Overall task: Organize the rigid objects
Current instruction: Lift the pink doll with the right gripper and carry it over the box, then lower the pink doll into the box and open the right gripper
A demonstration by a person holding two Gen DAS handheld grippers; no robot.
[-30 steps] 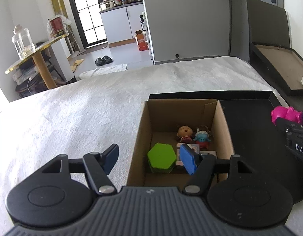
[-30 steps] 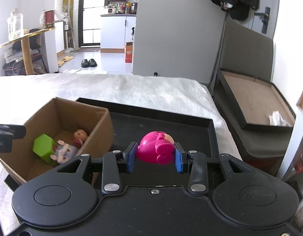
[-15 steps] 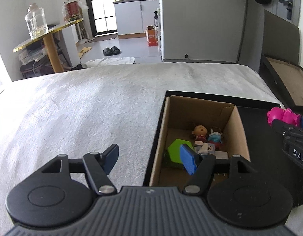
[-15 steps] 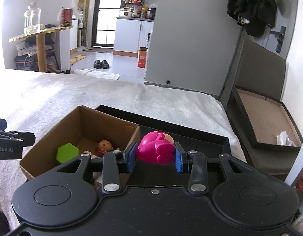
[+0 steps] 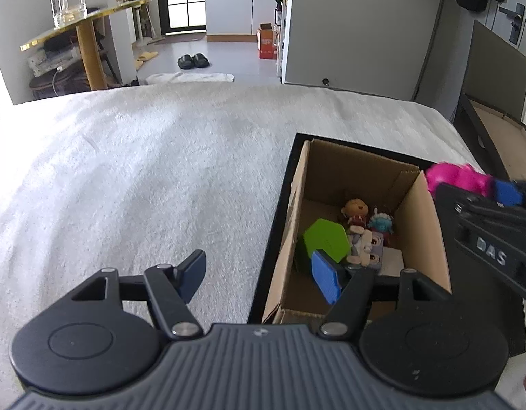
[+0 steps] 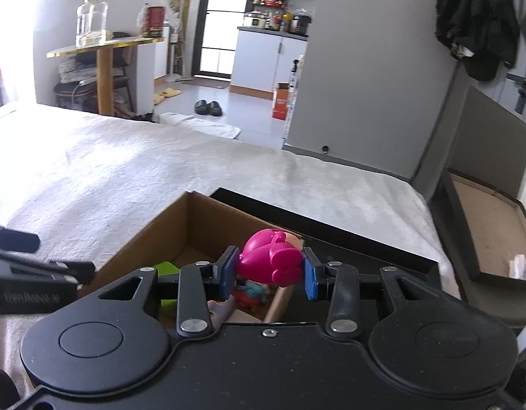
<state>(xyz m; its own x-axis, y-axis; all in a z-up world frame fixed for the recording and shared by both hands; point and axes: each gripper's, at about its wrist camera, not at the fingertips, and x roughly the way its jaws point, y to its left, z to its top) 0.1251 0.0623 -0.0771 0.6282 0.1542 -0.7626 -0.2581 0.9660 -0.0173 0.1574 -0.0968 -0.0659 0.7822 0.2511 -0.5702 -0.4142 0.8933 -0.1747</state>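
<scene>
My right gripper (image 6: 269, 273) is shut on a pink toy figure (image 6: 271, 259) and holds it above the right wall of an open cardboard box (image 6: 153, 235). In the left wrist view the pink toy (image 5: 450, 177) hangs over the box's (image 5: 423, 225) right rim. The box holds a green hexagonal block (image 5: 326, 239), a brown-haired doll (image 5: 355, 210), a blue-and-white figure (image 5: 380, 222) and a pale figure (image 5: 365, 249). My left gripper (image 5: 259, 275) is open and empty, straddling the box's left wall.
The box stands in a black tray (image 6: 348, 232) on a white bed cover (image 5: 143, 171). A second black tray with a brown floor (image 6: 485, 222) lies on the floor at right. A gold side table (image 5: 81, 27) with a glass jar stands far left.
My right gripper has carried the pink toy left, from above the black tray to over the box. My left gripper has drifted left and back from the box, still open.
</scene>
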